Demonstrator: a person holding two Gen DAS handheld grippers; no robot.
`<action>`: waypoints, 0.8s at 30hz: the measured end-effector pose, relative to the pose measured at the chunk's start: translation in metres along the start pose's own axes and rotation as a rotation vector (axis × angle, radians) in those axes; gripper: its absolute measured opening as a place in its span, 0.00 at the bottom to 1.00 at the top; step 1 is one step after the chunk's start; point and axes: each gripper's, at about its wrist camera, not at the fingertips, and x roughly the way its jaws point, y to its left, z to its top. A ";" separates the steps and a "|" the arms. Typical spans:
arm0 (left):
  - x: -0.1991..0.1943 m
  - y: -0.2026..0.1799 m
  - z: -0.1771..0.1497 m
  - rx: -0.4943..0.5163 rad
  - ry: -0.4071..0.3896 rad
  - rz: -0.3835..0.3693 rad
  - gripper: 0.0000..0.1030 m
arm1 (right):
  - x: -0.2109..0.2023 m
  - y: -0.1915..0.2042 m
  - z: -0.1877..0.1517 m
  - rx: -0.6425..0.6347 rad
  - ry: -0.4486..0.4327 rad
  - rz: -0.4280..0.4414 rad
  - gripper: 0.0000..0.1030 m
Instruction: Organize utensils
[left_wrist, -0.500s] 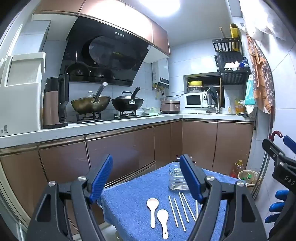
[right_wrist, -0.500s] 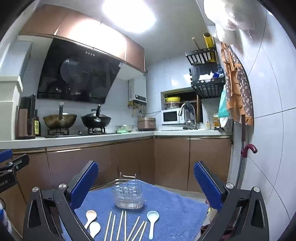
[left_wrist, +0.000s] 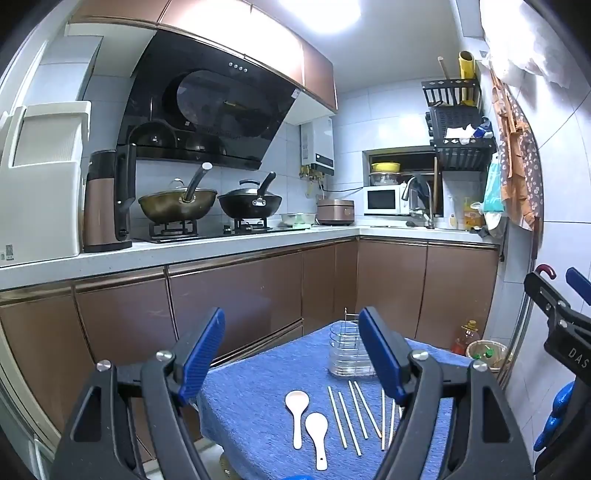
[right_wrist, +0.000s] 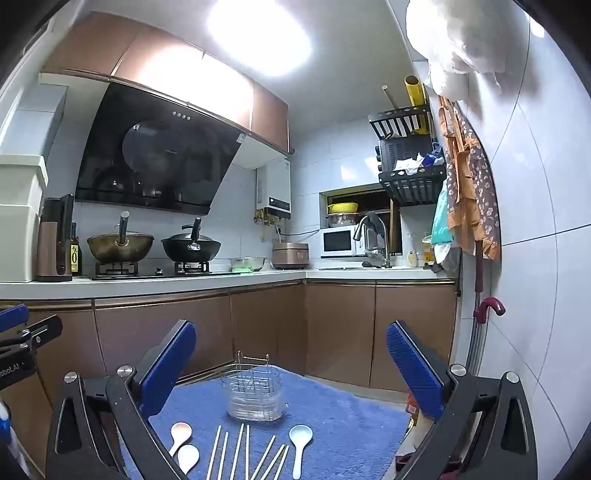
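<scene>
A: Anything different from half a second back?

B: Barely. Both views match the earlier ones, nothing on the blue towel (right_wrist: 343, 424) moved. So sorting hasn't started.

A: Tools?

B: Left gripper (left_wrist: 291, 354) wide open, empty. Right gripper (right_wrist: 291, 365) wide open too, nothing in it. Both held level above the near edge of the table, fingers pointing toward the kitchen counter (left_wrist: 221, 247).

A: Where's the stuff?

B: Clear holder with a wire insert (right_wrist: 255, 391) stands upright toward the far side of the towel, looks empty. In front of it, lying flat in a row: two white spoons (right_wrist: 181, 443) on the left, touching or nearly, then the chopsticks (right_wrist: 243, 454), then one more spoon (right_wrist: 300, 443) on the right.

A: Next?

B: My guess, either hand drops onto a spoon or chopstick first.
</scene>
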 end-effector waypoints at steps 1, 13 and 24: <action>-0.001 0.000 0.000 0.005 -0.005 0.004 0.71 | -0.002 0.000 0.000 -0.001 -0.003 -0.002 1.00; -0.002 -0.006 -0.003 0.034 -0.077 0.034 0.71 | 0.010 0.002 -0.006 -0.009 0.044 0.004 1.00; 0.009 -0.015 -0.001 0.054 -0.072 -0.001 0.71 | 0.025 -0.005 -0.018 -0.019 0.075 0.008 1.00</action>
